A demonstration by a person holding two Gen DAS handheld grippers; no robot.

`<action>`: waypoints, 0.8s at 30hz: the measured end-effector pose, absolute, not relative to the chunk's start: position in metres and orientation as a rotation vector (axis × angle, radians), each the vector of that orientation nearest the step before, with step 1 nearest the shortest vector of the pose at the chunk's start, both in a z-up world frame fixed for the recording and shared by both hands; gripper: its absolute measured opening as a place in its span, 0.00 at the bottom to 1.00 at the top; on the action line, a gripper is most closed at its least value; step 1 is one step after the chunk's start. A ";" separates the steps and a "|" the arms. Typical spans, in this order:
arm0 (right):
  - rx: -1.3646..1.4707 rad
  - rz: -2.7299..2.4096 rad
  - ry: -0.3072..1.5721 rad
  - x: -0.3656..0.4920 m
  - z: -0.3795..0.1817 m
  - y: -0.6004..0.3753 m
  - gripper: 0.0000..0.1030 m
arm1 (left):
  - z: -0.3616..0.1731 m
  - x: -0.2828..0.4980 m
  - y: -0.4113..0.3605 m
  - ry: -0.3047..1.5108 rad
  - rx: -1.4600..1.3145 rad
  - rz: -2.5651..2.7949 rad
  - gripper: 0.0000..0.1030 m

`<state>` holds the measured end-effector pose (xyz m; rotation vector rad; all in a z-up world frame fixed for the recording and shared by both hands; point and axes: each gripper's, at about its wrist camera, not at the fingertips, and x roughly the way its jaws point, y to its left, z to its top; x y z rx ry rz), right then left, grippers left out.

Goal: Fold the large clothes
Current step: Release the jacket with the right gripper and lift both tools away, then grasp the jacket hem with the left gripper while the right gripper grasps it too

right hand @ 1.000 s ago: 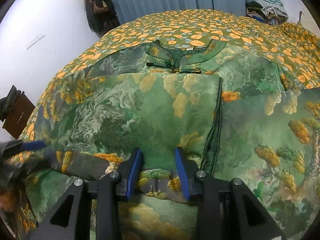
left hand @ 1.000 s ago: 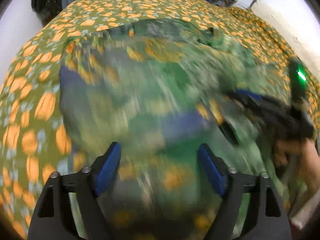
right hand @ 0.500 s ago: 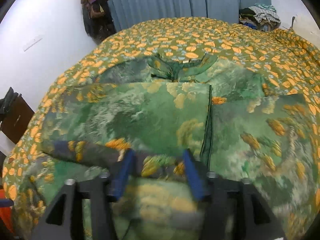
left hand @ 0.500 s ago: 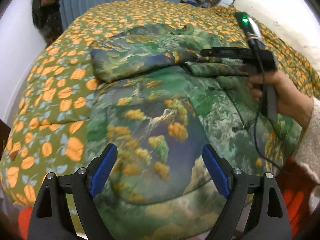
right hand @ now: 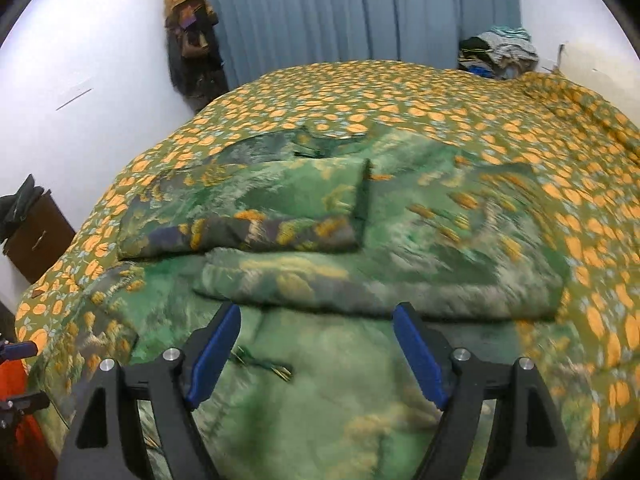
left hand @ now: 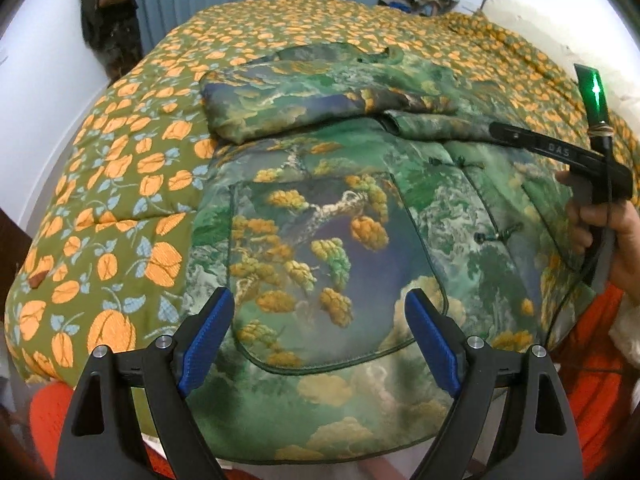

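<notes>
Nearest to you, your left gripper stood with its jaws spread wide and nothing between them, poised over the rounded hem of the green padded jacket, which lay on the flower-print quilt with its lower edge hanging at the near side of the bed. Your right gripper was likewise released; its jaws had just been opening, and no cloth sat between them, only the jacket's front below. Just beyond it lay the right sleeve, folded across the body, and behind that the left sleeve, also folded inward, the two lying side by side. Farther off you could see the collar towards the far side, then bare quilt, the blue curtain and a heap of clothes in the corner. The jacket looked quilted and thick, so it would likely be soft but bulky, springing back from a fold and somewhat slippery on its satin-like face. You would probably do best to take it at the two hem corners, pinching through both layers, and carry the hem up towards the collar.
</notes>
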<state>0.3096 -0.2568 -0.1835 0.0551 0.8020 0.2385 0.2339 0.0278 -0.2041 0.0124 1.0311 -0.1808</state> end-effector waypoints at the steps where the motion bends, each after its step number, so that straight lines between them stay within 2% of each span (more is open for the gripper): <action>1: 0.056 0.232 0.802 0.307 -0.184 -0.259 0.78 | -0.204 0.232 0.027 1.032 0.018 -0.183 0.85; 7: 0.118 0.200 0.795 0.291 -0.176 -0.285 0.78 | -0.191 0.234 0.042 1.007 -0.033 -0.172 0.86; 9: 0.155 0.173 0.786 0.285 -0.167 -0.306 0.78 | -0.188 0.239 0.070 0.985 -0.105 -0.116 0.93; 13: 0.189 0.082 0.820 0.271 -0.162 -0.361 0.78 | -0.206 0.247 0.122 1.031 -0.307 -0.029 0.94; 18: 0.148 -0.007 1.007 0.248 -0.187 -0.438 0.78 | -0.242 0.250 0.133 1.159 -0.427 -0.099 0.94; 24: 0.191 0.127 1.231 0.225 -0.226 -0.466 0.78 | -0.272 0.251 0.103 1.254 -0.333 -0.201 0.99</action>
